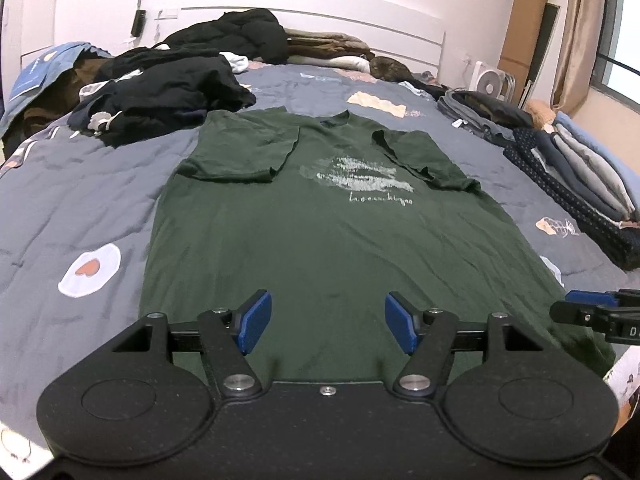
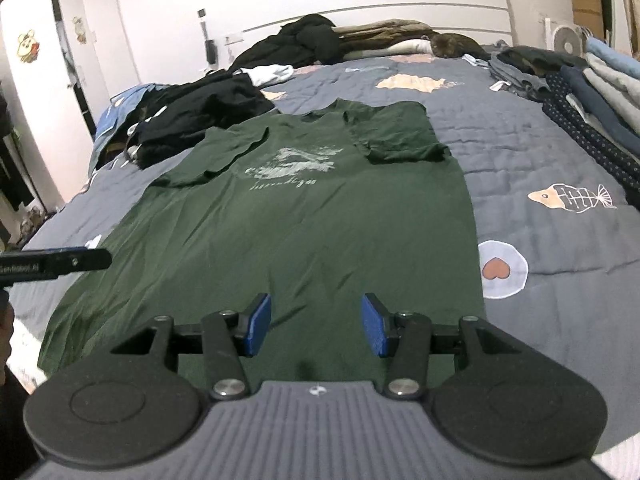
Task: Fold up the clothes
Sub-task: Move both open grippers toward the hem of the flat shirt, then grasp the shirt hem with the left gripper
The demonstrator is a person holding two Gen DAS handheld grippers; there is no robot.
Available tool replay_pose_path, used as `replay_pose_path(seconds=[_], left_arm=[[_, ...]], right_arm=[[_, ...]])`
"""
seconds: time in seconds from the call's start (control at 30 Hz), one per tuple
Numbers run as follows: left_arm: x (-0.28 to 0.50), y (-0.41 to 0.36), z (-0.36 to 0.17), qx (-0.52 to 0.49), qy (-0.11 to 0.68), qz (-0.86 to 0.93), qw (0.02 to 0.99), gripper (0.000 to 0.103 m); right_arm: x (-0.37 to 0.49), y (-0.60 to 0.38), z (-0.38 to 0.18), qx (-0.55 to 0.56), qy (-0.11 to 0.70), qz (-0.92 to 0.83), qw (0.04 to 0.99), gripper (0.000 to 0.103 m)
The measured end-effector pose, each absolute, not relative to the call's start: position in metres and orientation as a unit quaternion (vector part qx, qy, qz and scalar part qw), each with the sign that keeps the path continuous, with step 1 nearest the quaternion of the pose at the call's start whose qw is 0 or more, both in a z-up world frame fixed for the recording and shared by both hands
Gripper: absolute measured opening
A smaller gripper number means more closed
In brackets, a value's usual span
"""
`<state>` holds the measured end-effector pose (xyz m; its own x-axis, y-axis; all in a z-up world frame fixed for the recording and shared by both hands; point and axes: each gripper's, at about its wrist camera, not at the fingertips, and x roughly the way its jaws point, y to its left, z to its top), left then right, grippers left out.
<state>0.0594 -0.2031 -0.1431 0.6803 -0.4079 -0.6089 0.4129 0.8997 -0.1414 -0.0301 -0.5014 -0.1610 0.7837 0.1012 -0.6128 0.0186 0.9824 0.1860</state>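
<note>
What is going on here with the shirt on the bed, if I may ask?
A person is folding clothes with two handheld grippers. A green T-shirt lies flat on the bed, print up, both sleeves already folded inward. The left tool and right tool hover open near its bottom hem, gripping nothing. Folded clothes sit at the right; unfolded dark ones at the left.

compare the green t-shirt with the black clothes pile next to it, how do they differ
The green t-shirt lies spread flat, sleeves folded in; the black clothes pile is crumpled in a heap. The t-shirt bears a pale chest print; the pile shows none. The t-shirt lies nearer both grippers, the pile farther up the bed. Both rest on the grey quilt.
</note>
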Motion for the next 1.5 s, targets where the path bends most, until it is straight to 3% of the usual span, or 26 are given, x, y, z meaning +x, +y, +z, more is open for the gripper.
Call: replay_pose_path(seconds=[0.37, 0.5, 1.5], left_arm=[[0.033, -0.184, -0.14, -0.002, 0.332, -0.192, 0.924, 0.063], [0.024, -0.175, -0.138, -0.002, 0.329, -0.182, 0.927, 0.074], [0.018, -0.064, -0.179, -0.149, 0.445, -0.024, 0.883, 0.072]], right_arm=[[-0.062, -0.517, -0.158, 0.092, 0.323, -0.011, 0.942, 0.05], [-0.069, -0.516, -0.16, 0.092, 0.327, -0.009, 0.941, 0.05], [-0.092, -0.539, -0.175, 0.123, 0.348, -0.07, 0.927, 0.051]])
